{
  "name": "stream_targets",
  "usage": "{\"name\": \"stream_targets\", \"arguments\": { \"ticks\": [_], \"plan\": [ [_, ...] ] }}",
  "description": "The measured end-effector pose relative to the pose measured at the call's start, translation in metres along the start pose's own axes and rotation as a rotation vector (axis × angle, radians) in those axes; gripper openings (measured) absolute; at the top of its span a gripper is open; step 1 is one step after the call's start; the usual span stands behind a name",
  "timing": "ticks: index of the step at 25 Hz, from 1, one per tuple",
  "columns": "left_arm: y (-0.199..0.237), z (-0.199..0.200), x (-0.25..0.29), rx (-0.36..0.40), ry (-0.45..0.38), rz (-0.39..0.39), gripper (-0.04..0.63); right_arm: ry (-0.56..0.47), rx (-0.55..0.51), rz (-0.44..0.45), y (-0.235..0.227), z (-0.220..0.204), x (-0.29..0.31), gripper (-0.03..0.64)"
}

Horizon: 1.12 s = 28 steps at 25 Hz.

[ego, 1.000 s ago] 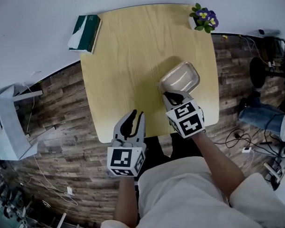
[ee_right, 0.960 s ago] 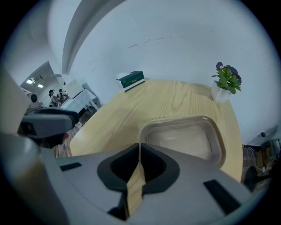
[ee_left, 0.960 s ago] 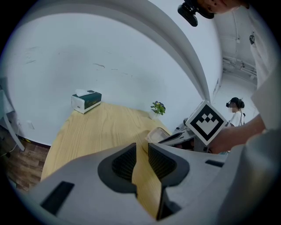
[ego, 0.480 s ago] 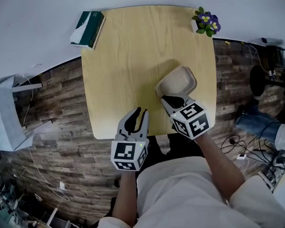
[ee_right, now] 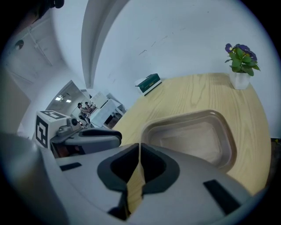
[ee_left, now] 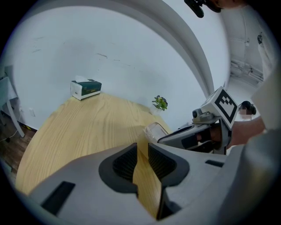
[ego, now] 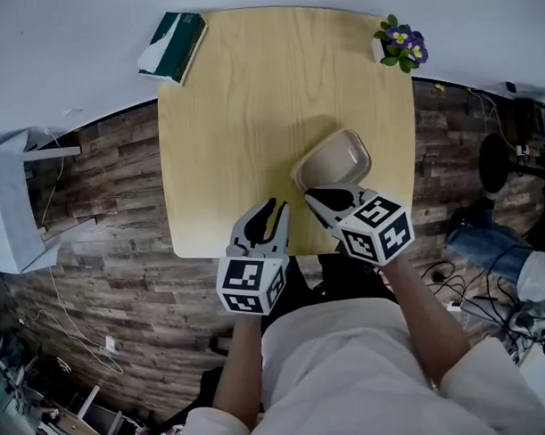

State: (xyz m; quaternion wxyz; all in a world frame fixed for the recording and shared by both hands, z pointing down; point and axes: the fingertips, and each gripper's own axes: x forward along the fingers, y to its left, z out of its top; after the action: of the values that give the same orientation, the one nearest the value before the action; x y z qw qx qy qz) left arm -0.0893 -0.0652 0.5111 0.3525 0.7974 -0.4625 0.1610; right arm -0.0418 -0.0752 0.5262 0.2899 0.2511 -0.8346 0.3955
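Your right gripper (ego: 313, 196) has its jaws drawn almost fully together, with only a thin slit left, pinching the near corner of the tray's (ego: 335, 159) rim. The tray is a shallow beige one with rounded corners and is empty. It sits over the near right part of the worktop (ego: 233, 106), well back from the far edge.

Your left gripper (ego: 274, 208) hangs over the near edge of the worktop, just beside the right one and to its left. Its jaws stand a narrow gap apart with nothing between them; only bare wood shows through.

A tissue box (ego: 173, 48) lies at the far left corner. A potted plant (ego: 400, 45) with purple flowers stands at the far right corner, well apart from the tray.
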Motion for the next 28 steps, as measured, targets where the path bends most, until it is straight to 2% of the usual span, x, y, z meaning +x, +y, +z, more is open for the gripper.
{"name": "stream_targets", "arguments": {
  "ticks": [5, 12, 14, 18, 28],
  "plan": [
    [0.003, -0.004, 0.007, -0.040, -0.003, 0.003, 0.075, 0.011, -0.036, 0.067, 0.009, -0.004, -0.003, 0.020],
    [-0.001, -0.007, 0.014, -0.077, -0.022, -0.033, 0.075, -0.006, -0.017, 0.144, 0.015, -0.003, -0.009, 0.018],
    [-0.005, -0.006, 0.015, -0.062, -0.033, -0.047, 0.075, -0.004, -0.021, 0.154, 0.016, -0.004, -0.011, 0.018],
    [-0.014, -0.008, 0.016, 0.016, -0.033, -0.069, 0.075, 0.007, -0.034, 0.175, 0.019, -0.007, -0.013, 0.019],
    [-0.015, -0.018, 0.021, -0.009, -0.024, -0.066, 0.075, 0.009, -0.049, 0.209, 0.024, -0.010, -0.018, 0.019]
  ]
}}
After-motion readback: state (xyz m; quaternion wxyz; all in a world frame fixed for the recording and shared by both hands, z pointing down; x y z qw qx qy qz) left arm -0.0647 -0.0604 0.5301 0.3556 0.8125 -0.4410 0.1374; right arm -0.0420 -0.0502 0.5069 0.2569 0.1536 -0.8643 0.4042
